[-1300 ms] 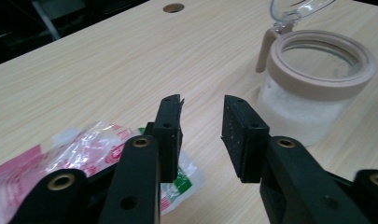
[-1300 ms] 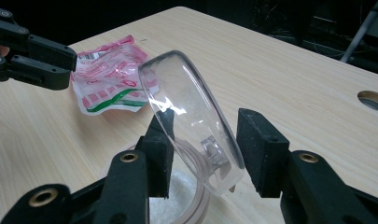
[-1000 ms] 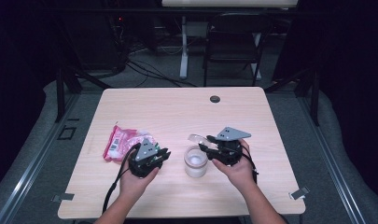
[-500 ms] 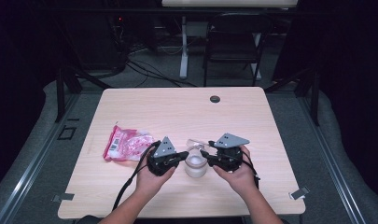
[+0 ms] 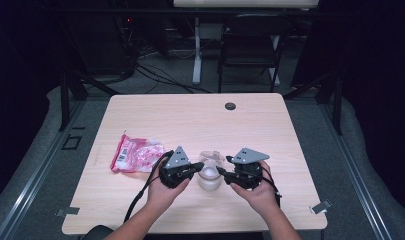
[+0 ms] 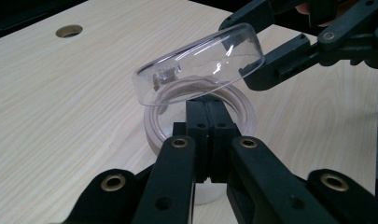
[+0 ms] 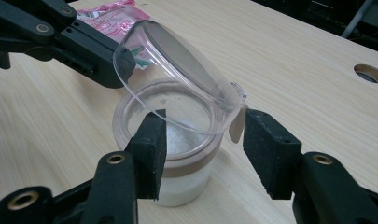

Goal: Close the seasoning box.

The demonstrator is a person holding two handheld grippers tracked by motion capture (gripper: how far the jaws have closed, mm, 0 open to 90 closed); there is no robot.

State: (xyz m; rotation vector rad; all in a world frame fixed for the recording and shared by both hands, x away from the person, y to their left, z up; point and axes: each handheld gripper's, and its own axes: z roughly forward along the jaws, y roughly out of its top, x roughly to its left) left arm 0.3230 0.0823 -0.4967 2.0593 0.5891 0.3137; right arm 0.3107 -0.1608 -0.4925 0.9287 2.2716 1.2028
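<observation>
Lid-opening step here: the jar of white powder sits on the table between my hands. My left gripper has its fingers shut together under the tilted clear lid; my right gripper has just been opening, fingers apart around the hinge side. Next I'd guess: flip the lid fully back without tipping the jar.

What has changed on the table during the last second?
The left gripper moved right, up to the jar, and its jaws closed; they are now shut at the jar's rim, under the tilted lid. The right gripper has just been opening its jaws, which stand either side of the jar. Jar and pink packet stayed in place.
</observation>
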